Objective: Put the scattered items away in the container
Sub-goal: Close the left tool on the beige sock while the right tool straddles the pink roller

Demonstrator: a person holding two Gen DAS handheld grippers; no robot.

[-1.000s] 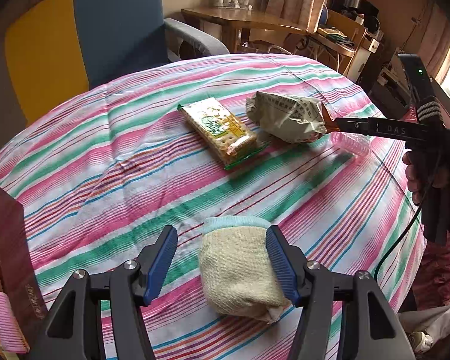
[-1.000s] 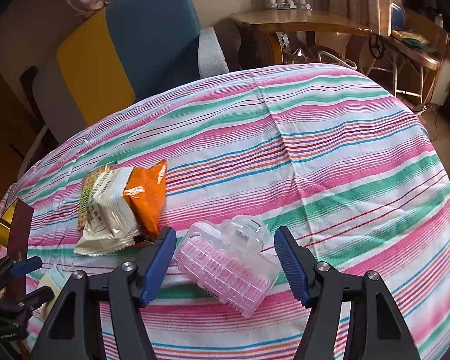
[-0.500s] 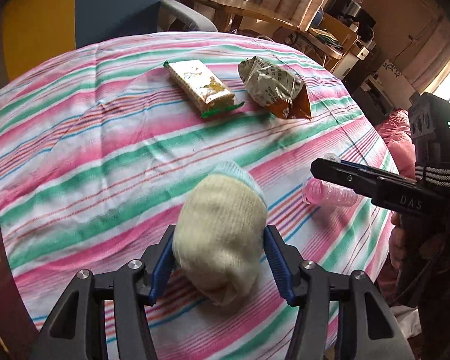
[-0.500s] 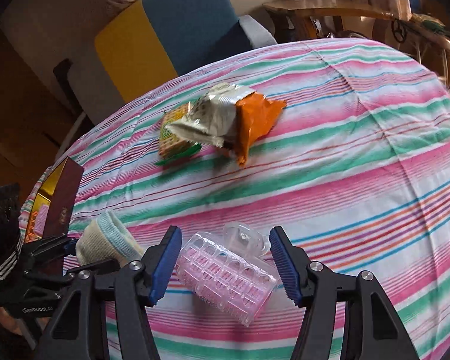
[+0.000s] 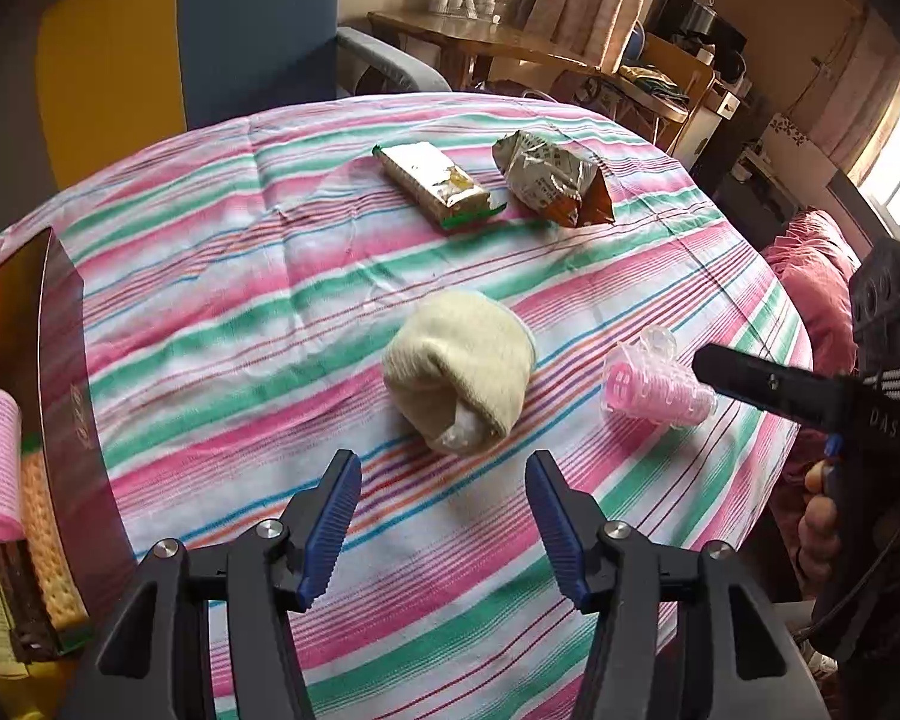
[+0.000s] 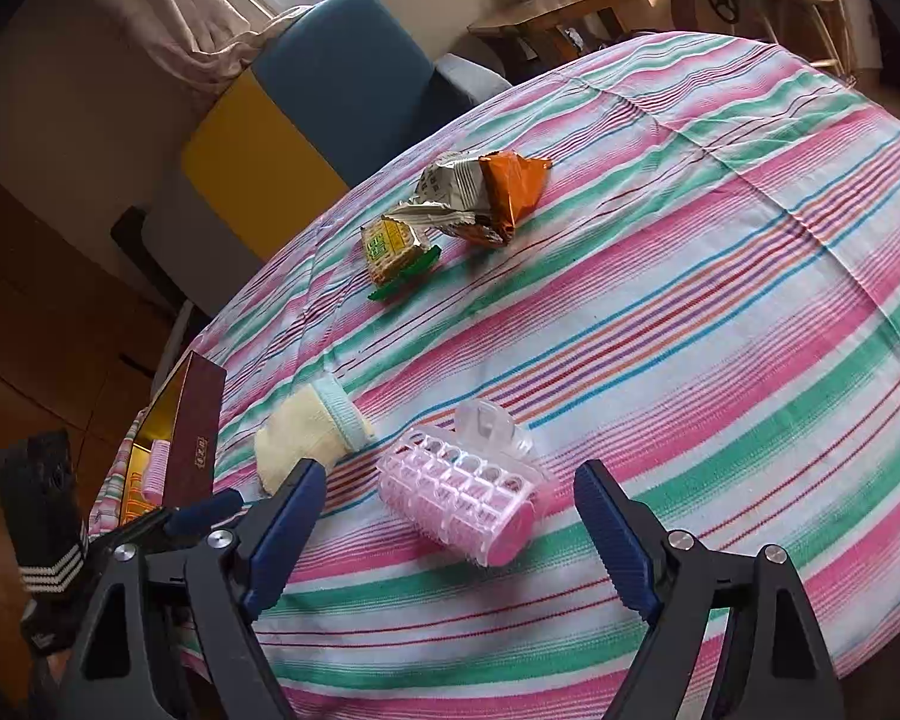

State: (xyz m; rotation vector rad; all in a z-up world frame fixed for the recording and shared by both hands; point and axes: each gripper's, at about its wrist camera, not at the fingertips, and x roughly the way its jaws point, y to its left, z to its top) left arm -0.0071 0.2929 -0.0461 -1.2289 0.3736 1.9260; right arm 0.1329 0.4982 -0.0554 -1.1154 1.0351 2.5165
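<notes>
At the table's left edge I see the open maroon box point(image 5: 60, 372); my left gripper point(image 5: 444, 516) hangs with jaws apart, empty, just short of the rolled cream sock point(image 5: 459, 372); my right gripper point(image 6: 450, 534), jaws wide, straddles the pink plastic hair roller point(image 6: 468, 489) without touching it.

My table point(image 5: 222, 276) is round, under a cloth striped pink, green and white. Lying directly on it: a rolled cream sock point(image 5: 459, 372) near the middle; a pink hair roller point(image 5: 654, 390) just beside it, apart; a cracker packet point(image 5: 435, 186) and a crumpled orange-and-grey snack bag point(image 5: 549, 183) side by side at the far part; a dark red box point(image 5: 69, 420) at the left edge.
</notes>
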